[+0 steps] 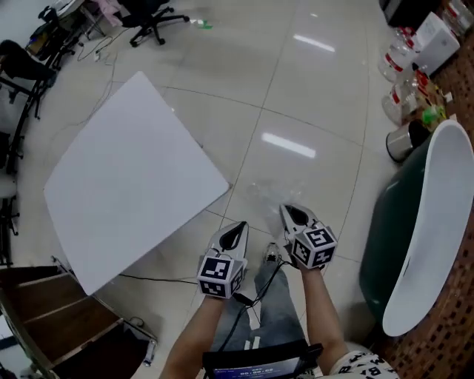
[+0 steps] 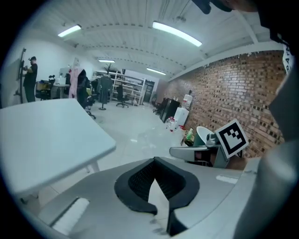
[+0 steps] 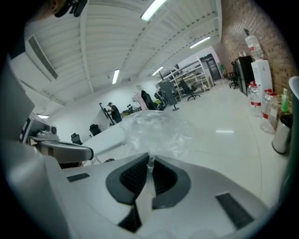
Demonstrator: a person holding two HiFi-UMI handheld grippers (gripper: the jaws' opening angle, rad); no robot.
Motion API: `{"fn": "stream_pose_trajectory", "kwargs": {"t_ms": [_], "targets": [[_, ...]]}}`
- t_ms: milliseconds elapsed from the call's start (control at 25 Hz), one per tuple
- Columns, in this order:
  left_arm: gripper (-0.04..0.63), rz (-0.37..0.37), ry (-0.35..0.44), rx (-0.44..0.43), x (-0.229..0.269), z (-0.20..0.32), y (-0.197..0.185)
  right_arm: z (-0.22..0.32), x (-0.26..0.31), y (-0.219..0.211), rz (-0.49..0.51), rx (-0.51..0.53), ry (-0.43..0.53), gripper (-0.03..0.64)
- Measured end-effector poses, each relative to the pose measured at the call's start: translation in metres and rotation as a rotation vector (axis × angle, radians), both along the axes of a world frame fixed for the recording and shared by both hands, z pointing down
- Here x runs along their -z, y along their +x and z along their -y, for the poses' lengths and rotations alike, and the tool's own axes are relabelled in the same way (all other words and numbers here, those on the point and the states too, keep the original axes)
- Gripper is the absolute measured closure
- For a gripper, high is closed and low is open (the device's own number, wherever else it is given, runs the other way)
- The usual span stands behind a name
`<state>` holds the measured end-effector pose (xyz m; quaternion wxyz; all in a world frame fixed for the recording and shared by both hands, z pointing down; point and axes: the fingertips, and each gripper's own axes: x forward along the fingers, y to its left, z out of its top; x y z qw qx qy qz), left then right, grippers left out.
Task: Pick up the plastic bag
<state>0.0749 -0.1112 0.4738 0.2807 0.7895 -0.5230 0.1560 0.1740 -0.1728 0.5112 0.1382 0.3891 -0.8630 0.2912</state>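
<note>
A clear, crumpled plastic bag (image 1: 268,195) hangs in the air off the tip of my right gripper (image 1: 285,210), above the glossy floor. In the right gripper view the bag (image 3: 156,128) bunches up just beyond the jaws, and my right gripper (image 3: 149,159) is shut on a pinched neck of it. My left gripper (image 1: 241,226) is held beside it, to the left. Its jaws meet at the tip with nothing between them in the left gripper view (image 2: 155,160). The right gripper's marker cube (image 2: 232,137) shows at the right of that view.
A large white table (image 1: 133,178) stands to the left of both grippers. At the right is a dark green and white tub-shaped seat (image 1: 437,222), with a metal bin (image 1: 404,141) and water bottles (image 1: 400,59) beyond it. An office chair (image 1: 152,18) stands far back.
</note>
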Motion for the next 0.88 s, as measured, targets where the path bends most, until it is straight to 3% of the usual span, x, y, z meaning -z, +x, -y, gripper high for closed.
{"fn": "stream_pose_trajectory", "kwargs": {"t_ms": [240, 640, 880], "targets": [[0.592, -0.007, 0.09, 0.214, 0.102, -0.022, -0.081, 0.003, 0.122, -0.048, 0.047, 0.095, 0.087, 0.602], [0.592, 0.017, 0.223, 0.541, 0.197, -0.121, -0.225, -0.055, 0.211, -0.178, -0.012, 0.35, 0.209, 0.602], [0.592, 0.025, 0.264, 0.611, 0.22, -0.163, -0.271, -0.096, 0.248, -0.255, 0.003, 0.489, 0.277, 0.603]]}}
